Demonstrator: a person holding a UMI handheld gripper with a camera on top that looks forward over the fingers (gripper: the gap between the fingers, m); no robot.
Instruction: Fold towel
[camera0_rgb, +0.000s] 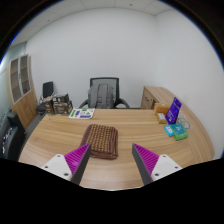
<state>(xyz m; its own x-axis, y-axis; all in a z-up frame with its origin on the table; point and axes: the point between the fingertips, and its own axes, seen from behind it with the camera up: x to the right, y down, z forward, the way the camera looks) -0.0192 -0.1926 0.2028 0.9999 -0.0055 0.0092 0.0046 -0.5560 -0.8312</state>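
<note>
A brown checked towel (100, 139) lies on the wooden table (130, 128), folded into a rectangle, just ahead of my left finger. My gripper (112, 160) hovers above the table's near edge with its fingers wide apart and nothing between them. The purple pads (76, 156) face each other across bare wood. The towel's near edge lies close to the left fingertip, not touched by it.
A black office chair (103, 94) stands behind the table. Boxes and a purple package (175, 110) sit at the table's right end, papers (80, 113) at the far left. A wooden cabinet (20, 82) stands at the left wall, a sideboard (157, 96) at the right.
</note>
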